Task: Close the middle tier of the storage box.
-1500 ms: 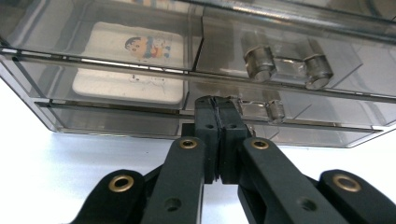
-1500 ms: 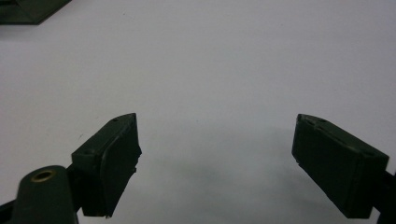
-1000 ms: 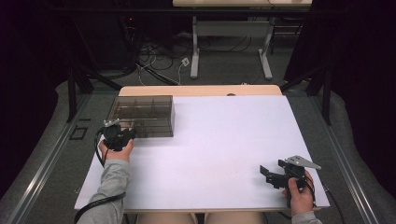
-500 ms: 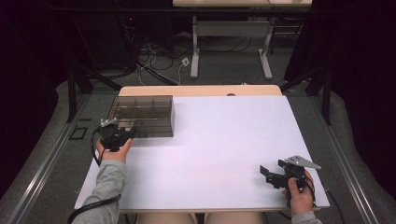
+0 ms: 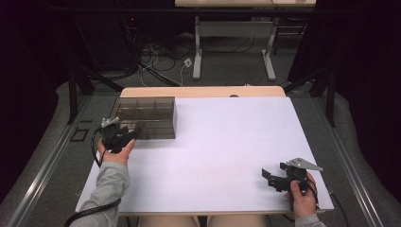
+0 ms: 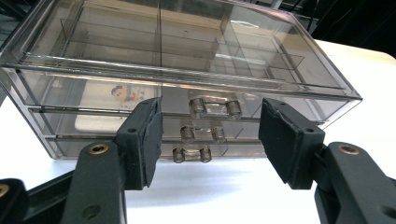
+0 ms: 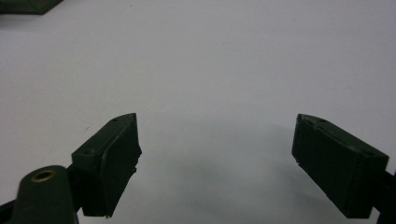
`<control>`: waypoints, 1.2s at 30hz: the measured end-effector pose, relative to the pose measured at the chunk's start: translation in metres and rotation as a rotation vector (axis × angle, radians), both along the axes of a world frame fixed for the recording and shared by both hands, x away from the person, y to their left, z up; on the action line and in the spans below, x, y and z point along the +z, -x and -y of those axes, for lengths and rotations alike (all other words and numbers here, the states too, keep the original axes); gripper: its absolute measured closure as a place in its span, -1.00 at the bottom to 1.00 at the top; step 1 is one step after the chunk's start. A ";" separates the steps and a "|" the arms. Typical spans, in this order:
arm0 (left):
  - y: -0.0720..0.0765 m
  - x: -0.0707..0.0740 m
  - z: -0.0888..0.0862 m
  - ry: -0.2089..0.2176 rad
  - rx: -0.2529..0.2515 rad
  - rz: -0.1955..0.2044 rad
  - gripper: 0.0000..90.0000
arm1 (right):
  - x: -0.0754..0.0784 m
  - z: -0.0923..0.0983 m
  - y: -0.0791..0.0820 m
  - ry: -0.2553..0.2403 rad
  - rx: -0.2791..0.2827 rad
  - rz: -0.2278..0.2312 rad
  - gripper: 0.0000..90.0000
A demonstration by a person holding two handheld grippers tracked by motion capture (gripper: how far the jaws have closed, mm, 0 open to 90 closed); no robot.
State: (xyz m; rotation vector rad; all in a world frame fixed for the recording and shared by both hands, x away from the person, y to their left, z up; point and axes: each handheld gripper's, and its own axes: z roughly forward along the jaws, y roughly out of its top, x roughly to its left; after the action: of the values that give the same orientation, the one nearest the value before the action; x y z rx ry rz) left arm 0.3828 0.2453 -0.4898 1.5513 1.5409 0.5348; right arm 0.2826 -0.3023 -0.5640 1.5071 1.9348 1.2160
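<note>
A smoky clear plastic drawer box [image 5: 146, 117] stands at the back left of the white table [image 5: 222, 142]. In the left gripper view the box [image 6: 177, 74] shows three stacked drawers with small clear handles [image 6: 214, 107]; a picture card lies in one drawer. My left gripper [image 5: 128, 136] hovers just in front of the drawer fronts; its jaws have just been opening and nothing is between them [image 6: 208, 135]. My right gripper [image 5: 267, 177] rests near the front right of the table, open, with bare table between its pads [image 7: 215, 158].
A beige desk edge [image 5: 203, 91] runs behind the white table. Beyond it are cables on the floor [image 5: 156, 61] and white table legs [image 5: 197, 52]. Dark floor borders both sides.
The left gripper has shifted slightly toward the box front and its jaws stand wider. The right hand has stayed put.
</note>
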 end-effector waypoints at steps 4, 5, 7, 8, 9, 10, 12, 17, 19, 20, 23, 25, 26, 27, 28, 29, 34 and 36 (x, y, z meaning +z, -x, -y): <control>0.003 0.003 0.000 -0.004 -0.010 0.011 -0.14 | 0.000 -0.001 0.000 0.001 0.010 0.002 -0.68; 0.004 0.004 -0.001 -0.007 -0.015 0.007 -0.15 | 0.000 -0.001 0.000 0.002 0.009 0.002 -0.68; 0.005 0.005 0.000 -0.001 -0.016 0.011 -0.15 | -0.001 -0.001 0.000 0.001 0.009 0.002 -0.68; 0.006 0.006 0.000 0.004 -0.022 0.009 -0.16 | -0.001 -0.001 0.000 0.001 0.009 0.002 -0.68; 0.006 0.006 0.000 0.005 -0.024 0.013 -0.16 | -0.001 -0.001 0.000 0.006 0.010 0.002 -0.68; 0.007 0.007 0.000 0.004 -0.028 0.009 -0.16 | -0.001 -0.001 0.000 0.007 0.009 0.001 -0.68; 0.009 0.008 0.001 0.001 -0.029 0.012 -0.18 | -0.001 -0.002 -0.001 0.004 0.013 0.001 -0.68; 0.012 0.010 0.001 0.016 -0.048 0.007 -0.18 | -0.002 -0.003 -0.001 0.009 0.018 -0.004 -0.68; 0.013 0.011 0.001 0.020 -0.056 0.003 -0.18 | -0.002 -0.004 -0.001 0.008 0.019 -0.007 -0.68; 0.014 0.011 0.001 0.021 -0.054 0.011 -0.18 | -0.003 -0.004 -0.001 0.012 0.022 -0.011 -0.68; 0.016 0.012 0.001 0.014 -0.055 0.013 -0.21 | -0.003 -0.005 -0.001 0.032 0.033 -0.013 -0.67; 0.018 0.013 0.002 0.019 -0.061 0.012 -0.21 | -0.003 -0.006 -0.001 0.028 0.033 -0.016 -0.67; 0.019 0.013 0.002 0.015 -0.066 0.009 -0.21 | -0.003 -0.006 -0.001 0.033 0.033 -0.014 -0.67; 0.021 0.013 0.002 0.017 -0.067 0.010 -0.21 | -0.003 -0.005 -0.001 0.030 0.033 -0.015 -0.67; 0.022 0.013 0.002 0.019 -0.071 0.011 -0.22 | -0.003 -0.005 -0.001 0.032 0.033 -0.014 -0.67; 0.024 0.014 0.002 0.023 -0.071 0.011 -0.22 | -0.003 -0.005 -0.001 0.027 0.030 -0.016 -0.67; 0.031 0.015 0.003 0.035 -0.102 0.008 -0.24 | -0.003 -0.006 -0.001 0.021 0.027 -0.019 -0.67; 0.034 0.016 0.005 0.028 -0.110 0.017 -0.26 | -0.003 -0.006 -0.001 0.021 0.026 -0.016 -0.67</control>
State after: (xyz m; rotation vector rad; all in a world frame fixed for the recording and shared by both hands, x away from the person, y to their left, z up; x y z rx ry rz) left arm 0.3485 0.2407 -0.4734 1.5964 1.4353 0.4612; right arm 0.2836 -0.2965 -0.5669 1.4905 1.9768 1.1944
